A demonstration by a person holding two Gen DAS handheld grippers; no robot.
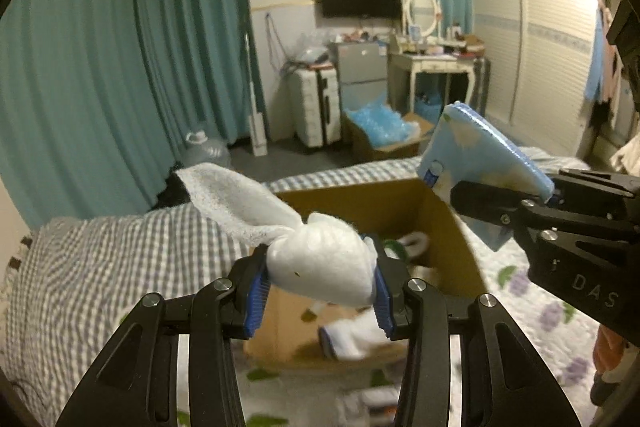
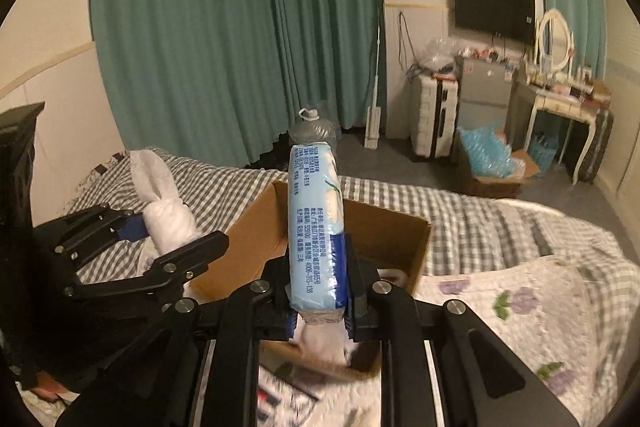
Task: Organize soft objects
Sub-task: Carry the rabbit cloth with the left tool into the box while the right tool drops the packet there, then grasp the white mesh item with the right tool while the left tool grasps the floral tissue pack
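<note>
Left tool (image 1: 320,291) clamping white sock (image 1: 320,263), right tool (image 2: 320,291) gripping blue tissue pack (image 2: 316,223), both above cardboard box (image 1: 452,227), contents blurred, perhaps socks

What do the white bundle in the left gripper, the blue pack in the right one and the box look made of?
White bundle: fleecy fabric, matte, with a fuzzy edge, likely a rolled cloth. Blue pack: glossy printed plastic film that crinkles, probably around tissues. Box: plain brown cardboard, dull, with raw cut edges.
</note>
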